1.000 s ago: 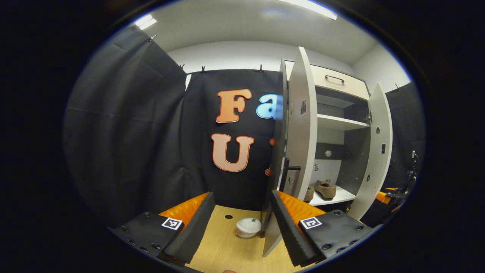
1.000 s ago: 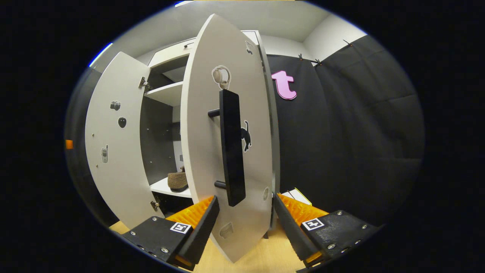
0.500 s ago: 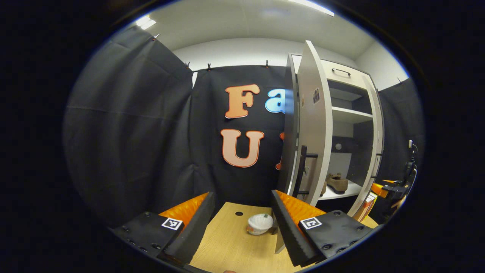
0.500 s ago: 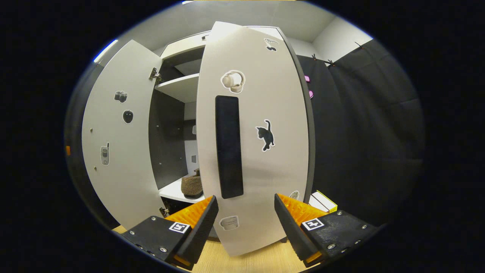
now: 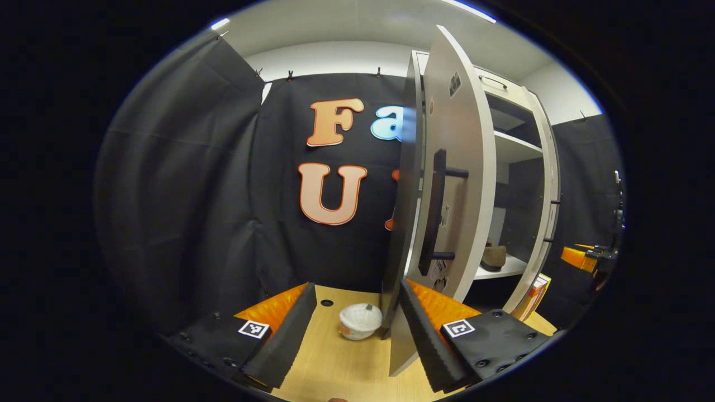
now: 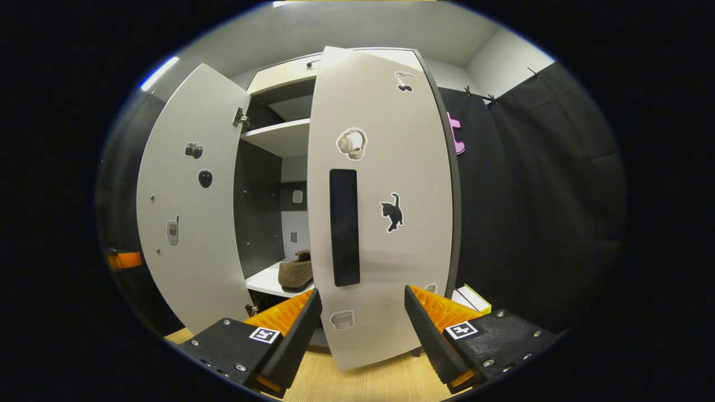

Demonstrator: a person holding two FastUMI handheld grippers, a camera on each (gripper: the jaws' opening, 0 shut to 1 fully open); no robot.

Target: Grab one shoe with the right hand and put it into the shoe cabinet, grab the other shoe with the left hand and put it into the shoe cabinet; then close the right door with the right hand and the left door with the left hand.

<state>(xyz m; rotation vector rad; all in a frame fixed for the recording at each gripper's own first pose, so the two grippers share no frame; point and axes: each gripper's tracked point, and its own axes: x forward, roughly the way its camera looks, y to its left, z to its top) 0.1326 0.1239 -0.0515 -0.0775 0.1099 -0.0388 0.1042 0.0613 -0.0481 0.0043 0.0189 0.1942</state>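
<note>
Pale wood floor runs under both of our grippers, with black cloth hung behind as the booth's backdrop. Nearest to us in the left gripper view, our left gripper (image 5: 352, 329) stands wide open with nothing between its fingers; just beyond, a small white lidded cup (image 5: 359, 321) sits on the floor beside the bottom corner of the left door (image 5: 455, 184). That door hangs well open, its black bar handle (image 5: 433, 215) edge-on to us, so we judge this gripper is lined up for its own push rather than touching anything yet.

In the right gripper view, our right gripper (image 6: 360, 335) is likewise spread open and empty, squared up in front of the right door (image 6: 385, 223), whose dark handle (image 6: 344, 227) faces us flat. This door looks close to shut but not quite home, and we cannot tell whether the fingers touch its face.

Farther in, through the gap between the doors of the shoe cabinet (image 6: 276, 134), a brown shoe (image 6: 296, 273) rests near the front edge of the lower shelf; the second shoe is probably hidden behind the door. With the shoes stowed, closing both doors is what remains.
</note>
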